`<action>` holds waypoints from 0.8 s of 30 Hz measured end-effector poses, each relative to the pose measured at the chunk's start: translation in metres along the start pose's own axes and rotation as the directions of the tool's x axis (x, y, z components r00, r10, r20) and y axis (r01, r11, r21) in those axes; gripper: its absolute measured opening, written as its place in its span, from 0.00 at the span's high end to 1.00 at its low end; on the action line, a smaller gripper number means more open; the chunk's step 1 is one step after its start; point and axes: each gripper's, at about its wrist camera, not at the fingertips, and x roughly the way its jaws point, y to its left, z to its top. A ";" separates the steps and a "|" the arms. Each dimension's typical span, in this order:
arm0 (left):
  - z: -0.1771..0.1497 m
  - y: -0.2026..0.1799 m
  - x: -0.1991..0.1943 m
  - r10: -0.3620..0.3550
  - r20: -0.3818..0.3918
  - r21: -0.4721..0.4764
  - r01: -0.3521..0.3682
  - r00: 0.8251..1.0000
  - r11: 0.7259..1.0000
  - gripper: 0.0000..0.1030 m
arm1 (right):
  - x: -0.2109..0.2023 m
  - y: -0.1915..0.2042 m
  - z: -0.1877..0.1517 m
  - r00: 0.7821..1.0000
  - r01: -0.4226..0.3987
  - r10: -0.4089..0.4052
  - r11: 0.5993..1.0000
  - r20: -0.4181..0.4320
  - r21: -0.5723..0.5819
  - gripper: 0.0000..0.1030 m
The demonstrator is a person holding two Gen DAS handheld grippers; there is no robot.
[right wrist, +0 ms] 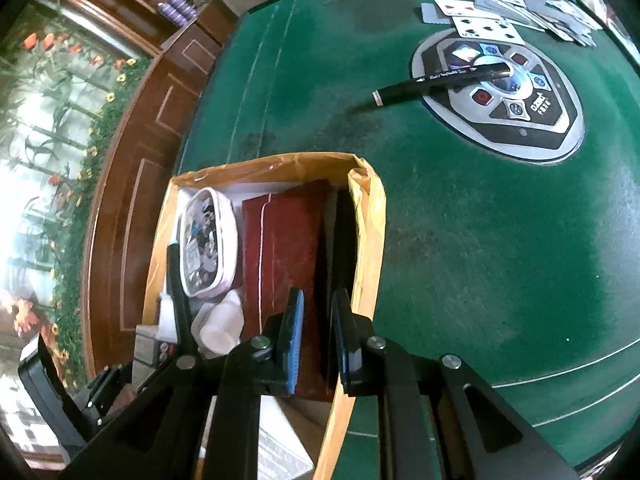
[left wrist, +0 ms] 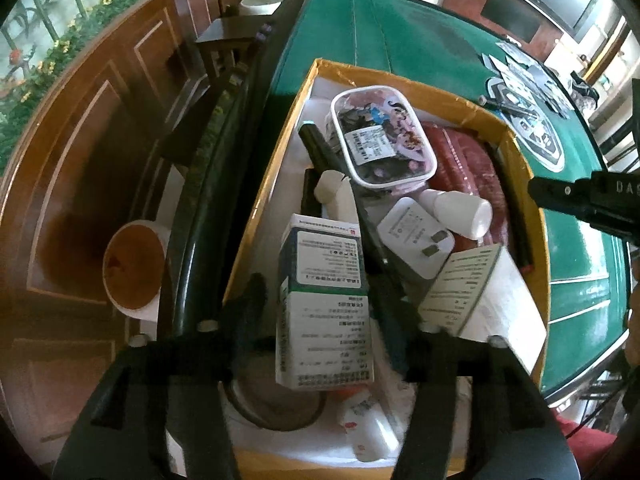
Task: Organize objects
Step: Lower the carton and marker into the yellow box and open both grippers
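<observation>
Over a crowded yellow box [left wrist: 520,148] on the green desk [right wrist: 460,240], the left gripper [left wrist: 320,328], jaws apart, straddles a medicine carton [left wrist: 326,304]; the right gripper [right wrist: 318,344], jaws slightly apart, holds nothing above a red case [right wrist: 288,232]. Beyond the box lie a black pen [right wrist: 436,80] and playing cards [right wrist: 492,28].

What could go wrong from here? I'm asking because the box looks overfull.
The medicine carton leans on loose clutter between the fingers of the left gripper; it may slide. The right gripper hangs at the cardboard box wall and could snag it. The pen rests half on the centre panel and might roll.
</observation>
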 end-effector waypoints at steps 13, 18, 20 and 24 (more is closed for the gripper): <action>-0.012 -0.029 -0.037 0.086 0.082 -0.058 -0.081 0.993 0.995 0.22 | -0.033 0.006 -0.023 0.999 0.007 0.001 0.983 0.044 -0.186 0.28; -0.020 -0.056 -0.078 0.400 0.211 -0.061 -0.397 0.892 0.916 0.22 | -0.052 0.003 -0.034 0.997 -0.026 0.046 0.954 0.060 -0.300 0.19; -0.025 -0.066 -0.091 0.502 0.227 -0.092 -0.494 0.835 0.864 0.22 | -0.061 0.002 -0.041 0.995 -0.030 0.060 0.933 0.074 -0.358 0.18; -0.035 -0.068 -0.101 0.467 0.178 -0.135 -0.449 0.866 0.883 0.22 | -0.068 0.002 -0.051 0.995 -0.027 0.068 0.896 0.079 -0.443 0.18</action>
